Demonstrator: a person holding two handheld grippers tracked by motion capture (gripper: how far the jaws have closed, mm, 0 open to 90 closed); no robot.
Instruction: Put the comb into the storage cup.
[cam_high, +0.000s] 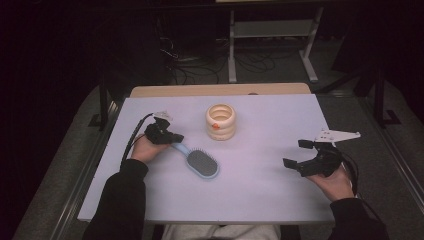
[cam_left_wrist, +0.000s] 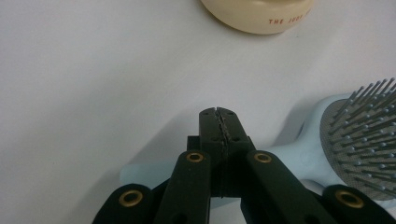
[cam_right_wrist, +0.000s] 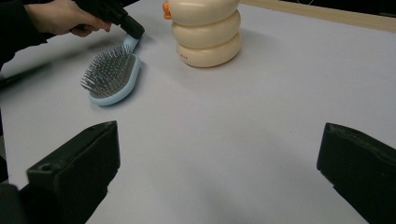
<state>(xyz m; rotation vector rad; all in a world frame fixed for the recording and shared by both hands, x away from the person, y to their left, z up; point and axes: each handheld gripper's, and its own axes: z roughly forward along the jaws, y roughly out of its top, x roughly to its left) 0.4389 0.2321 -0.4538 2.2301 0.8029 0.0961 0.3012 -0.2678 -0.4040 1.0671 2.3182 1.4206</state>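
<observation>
My left claw (cam_left_wrist: 219, 122) is matt black plastic, with fine ridged teeth along the meeting faces and brass-coloured metal rings set in its arms. The hairbrush (cam_left_wrist: 327, 149) under it has a smooth pale blue plastic body with a soft sheen, a grey pad with a fine dotted texture, and thin bristles that look like grey metal. The cream stack of rings (cam_right_wrist: 206, 32) looks like smooth, glossy plastic, with an orange piece at one side. The table (cam_right_wrist: 261, 121) is a matt, even, pale surface, its far edge showing bare light wood. My right claw (cam_right_wrist: 219, 172) has the same dull black plastic.
</observation>
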